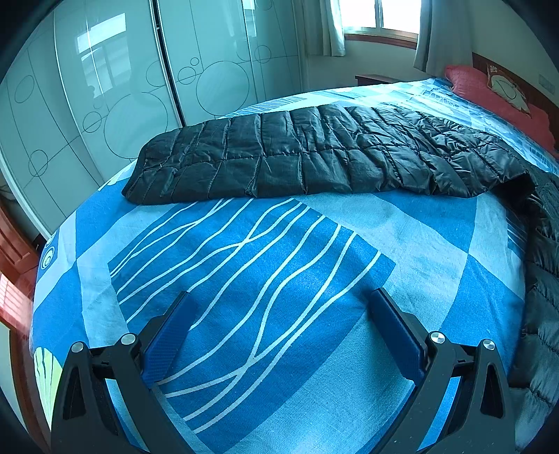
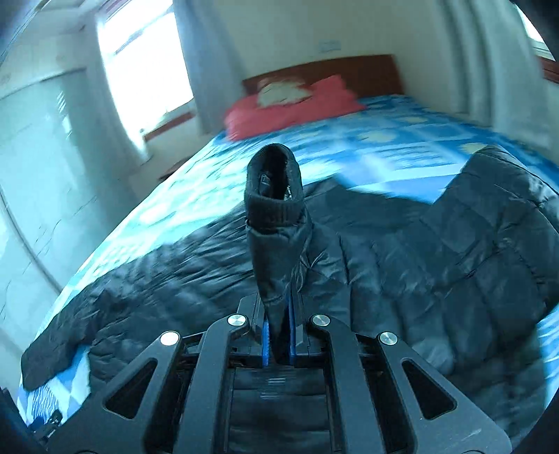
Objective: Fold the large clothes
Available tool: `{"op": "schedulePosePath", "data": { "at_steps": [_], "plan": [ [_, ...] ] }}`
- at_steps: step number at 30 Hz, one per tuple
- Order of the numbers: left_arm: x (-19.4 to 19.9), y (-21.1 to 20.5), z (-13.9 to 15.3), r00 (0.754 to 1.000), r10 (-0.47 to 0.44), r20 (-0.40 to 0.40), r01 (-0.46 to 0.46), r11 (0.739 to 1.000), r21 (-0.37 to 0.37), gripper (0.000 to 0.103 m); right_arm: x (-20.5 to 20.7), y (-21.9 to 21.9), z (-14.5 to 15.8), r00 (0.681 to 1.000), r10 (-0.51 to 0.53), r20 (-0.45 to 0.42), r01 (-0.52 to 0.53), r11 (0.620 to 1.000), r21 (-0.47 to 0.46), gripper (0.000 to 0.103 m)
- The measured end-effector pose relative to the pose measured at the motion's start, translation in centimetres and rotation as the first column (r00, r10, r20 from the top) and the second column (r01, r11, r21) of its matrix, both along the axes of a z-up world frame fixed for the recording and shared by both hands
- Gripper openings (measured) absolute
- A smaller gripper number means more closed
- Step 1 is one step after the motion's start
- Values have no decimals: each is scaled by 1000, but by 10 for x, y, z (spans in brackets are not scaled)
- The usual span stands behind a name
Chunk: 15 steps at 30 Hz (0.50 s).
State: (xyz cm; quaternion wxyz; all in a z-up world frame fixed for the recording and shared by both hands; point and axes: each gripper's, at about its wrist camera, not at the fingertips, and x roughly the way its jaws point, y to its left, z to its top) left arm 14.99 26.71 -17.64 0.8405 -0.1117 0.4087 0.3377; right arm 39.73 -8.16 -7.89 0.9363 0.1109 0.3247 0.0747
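A black quilted puffer jacket (image 1: 314, 153) lies across the blue patterned bed (image 1: 244, 279). In the left wrist view one sleeve stretches flat from left to right and the body hangs dark at the right edge. My left gripper (image 1: 281, 297) hovers open over bare bedspread, short of the sleeve, with nothing between its fingers. In the right wrist view my right gripper (image 2: 278, 314) is shut on the other sleeve, and the knit cuff (image 2: 274, 188) sticks up above the blue pads. The jacket body (image 2: 454, 262) spreads below and to the right. This view is motion-blurred.
A red pillow (image 2: 290, 104) and wooden headboard (image 2: 349, 70) sit at the head of the bed. Glossy wardrobe doors (image 1: 104, 97) stand beyond the bed's far side. A curtained window (image 1: 377, 17) is at the back. The bed's left edge (image 1: 38, 279) drops to a wooden floor.
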Motion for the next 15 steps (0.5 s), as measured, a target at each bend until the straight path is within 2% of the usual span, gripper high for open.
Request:
{"op": "schedulePosePath", "data": {
  "at_steps": [5, 10, 13, 14, 15],
  "plan": [
    [-1, 2, 0, 1000, 0, 3, 0, 1000, -1, 99, 14, 63, -15, 992, 115, -55, -116, 993, -14, 7],
    [-1, 1, 1, 1000, 0, 5, 0, 1000, -2, 99, 19, 100, -37, 971, 195, -135, -202, 978, -45, 8],
    [-1, 0, 0, 1000, 0, 4, 0, 1000, -1, 99, 23, 111, -49, 954, 218, -203, -234, 971, -56, 13],
    [-2, 0, 0, 1000, 0, 5, 0, 1000, -2, 99, 23, 110, -51, 951, 223, -216, -240, 969, -55, 17],
    [-1, 1, 0, 1000, 0, 5, 0, 1000, -2, 99, 23, 110, -52, 946, 236, -222, -252, 967, -43, 27]
  ]
}}
